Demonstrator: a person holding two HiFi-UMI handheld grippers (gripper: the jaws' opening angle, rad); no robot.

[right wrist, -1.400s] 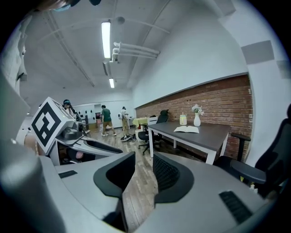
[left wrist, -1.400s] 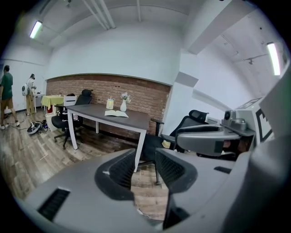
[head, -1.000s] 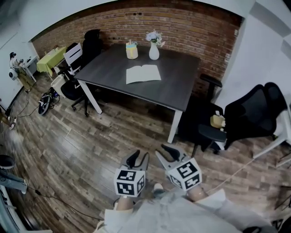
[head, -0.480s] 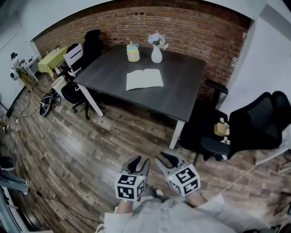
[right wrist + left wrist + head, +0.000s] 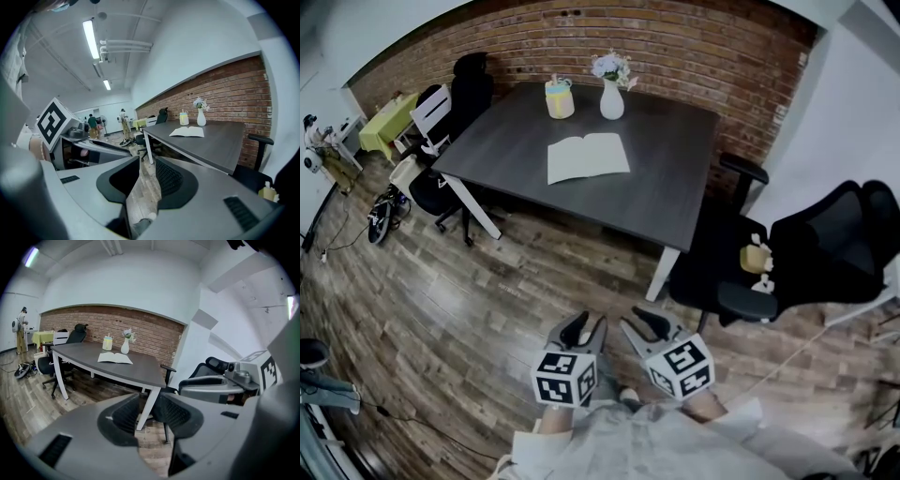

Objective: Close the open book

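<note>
**Head view: book far off on table, both tongs empty, approach step**

Head view shows the open book (image 5: 588, 157) lying flat, pages up, around the middle of the dark table (image 5: 666, 187). It sits nearer the far side, where a white vase (image 5: 611, 101) with flowers and a yellow cup (image 5: 559, 98) stand just behind it. I am well apart from the table, with wood floor (image 5: 487, 291) between us.

The left tongs (image 5: 586, 328) and right tongs (image 5: 642, 321) hang low near my body, side by side and pointing toward the table. In the left gripper view the left tongs (image 5: 146, 401) stand partly apart with only floor and a table leg in the gap. The right gripper view shows the same for the right tongs (image 5: 146, 164): a gap, nothing clamped. Both gripper views have the book (image 5: 115, 358) (image 5: 187, 132) small and distant.

My read is that nothing has been done to the book yet and the step in hand is getting within reach.

To do it well:
- Come in at the near long edge and keep clear of the black office chair (image 5: 825, 244) at the right corner.
- Line up so the spine runs away from me, one half per tongs.
- Steady one half with one tongs so the book doesn't skate on the smooth top.
- Slip the other tongs' tip under the outer edge of the other cover, not just loose pages, then swing it over the spine.
- Stay low near the vase and cup; a wide swing could clip them.
</note>
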